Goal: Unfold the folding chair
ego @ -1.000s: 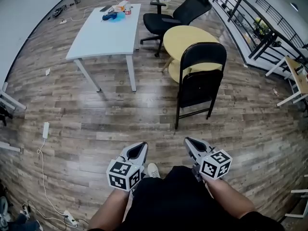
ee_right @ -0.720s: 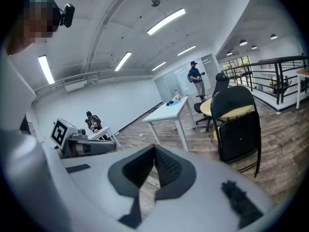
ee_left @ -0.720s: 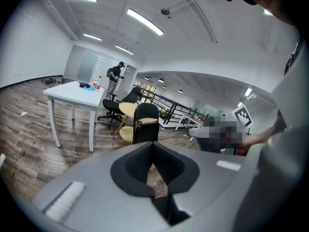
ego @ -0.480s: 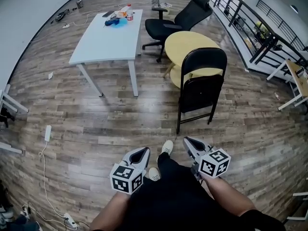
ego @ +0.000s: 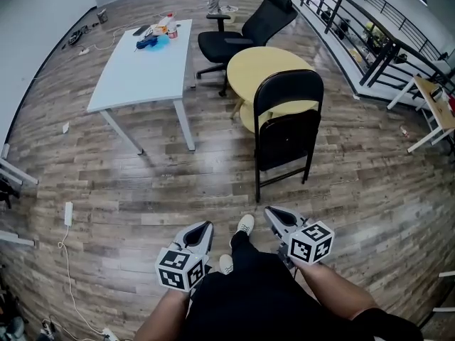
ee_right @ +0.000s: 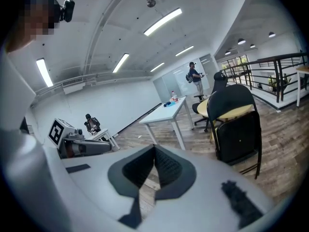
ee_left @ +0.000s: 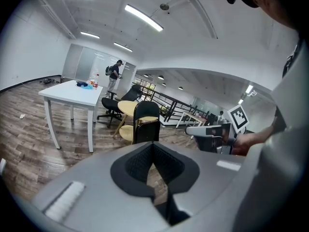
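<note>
- Two grippers, both clenched tight on nothing: the left gripper (ego: 205, 226) and the right gripper (ego: 271, 212) have their jaws pressed together, same as a second ago.
- The black folding chair (ego: 286, 129) is still folded flat and upright on the wood floor (ego: 142, 190). It's out ahead of both grippers, well apart from them, more in line with the right one.
- Since the earlier frame the chair has come a bit closer to the gripper tips, and a white shoe (ego: 245, 224) now pokes out between the two grippers.
- Just past the chair is a round yellow table (ego: 266, 66), with a black office chair (ego: 245, 34) beyond it.
- A white table (ego: 138, 66) stands ahead and left of the left gripper.
</note>
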### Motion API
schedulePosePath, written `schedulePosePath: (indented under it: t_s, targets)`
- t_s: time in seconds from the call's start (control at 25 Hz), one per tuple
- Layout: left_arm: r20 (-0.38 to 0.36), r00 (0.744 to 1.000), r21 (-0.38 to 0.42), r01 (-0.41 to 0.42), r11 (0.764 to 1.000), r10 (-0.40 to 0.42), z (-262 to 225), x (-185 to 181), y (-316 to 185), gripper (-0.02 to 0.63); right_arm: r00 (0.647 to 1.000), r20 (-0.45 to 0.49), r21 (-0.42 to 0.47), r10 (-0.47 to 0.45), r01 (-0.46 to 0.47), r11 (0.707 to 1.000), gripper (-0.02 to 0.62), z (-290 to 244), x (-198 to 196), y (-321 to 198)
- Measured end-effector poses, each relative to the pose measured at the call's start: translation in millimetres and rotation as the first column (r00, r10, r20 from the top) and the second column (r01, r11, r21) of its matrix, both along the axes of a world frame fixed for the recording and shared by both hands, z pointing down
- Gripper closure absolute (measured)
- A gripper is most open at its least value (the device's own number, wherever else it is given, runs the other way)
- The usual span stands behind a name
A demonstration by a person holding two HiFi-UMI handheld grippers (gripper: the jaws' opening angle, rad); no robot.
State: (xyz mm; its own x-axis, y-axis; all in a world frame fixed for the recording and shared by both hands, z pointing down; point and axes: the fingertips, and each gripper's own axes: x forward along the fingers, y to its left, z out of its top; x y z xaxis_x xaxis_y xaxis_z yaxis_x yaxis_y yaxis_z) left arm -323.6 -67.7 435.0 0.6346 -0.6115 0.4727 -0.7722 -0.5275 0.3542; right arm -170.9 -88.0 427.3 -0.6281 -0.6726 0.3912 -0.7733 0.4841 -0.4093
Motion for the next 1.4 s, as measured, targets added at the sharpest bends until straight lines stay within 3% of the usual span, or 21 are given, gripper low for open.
schedulePosePath:
  t_s: [0.68,1.4]
  targets:
    - [0.009,0.994,-0.013,-0.111,0.994,0.111,7,50,-71,0.598,0.994,0.010,-0.082,0.113,-0.112,0.990,0.589,29,44,-35]
    - [0.062,0.969,0.002,-0.239,0.971,0.239,-3,107,-199,0.600,0.964,0.028,-0.085,0.263,-0.260,0.962,0.589,27,105,-142]
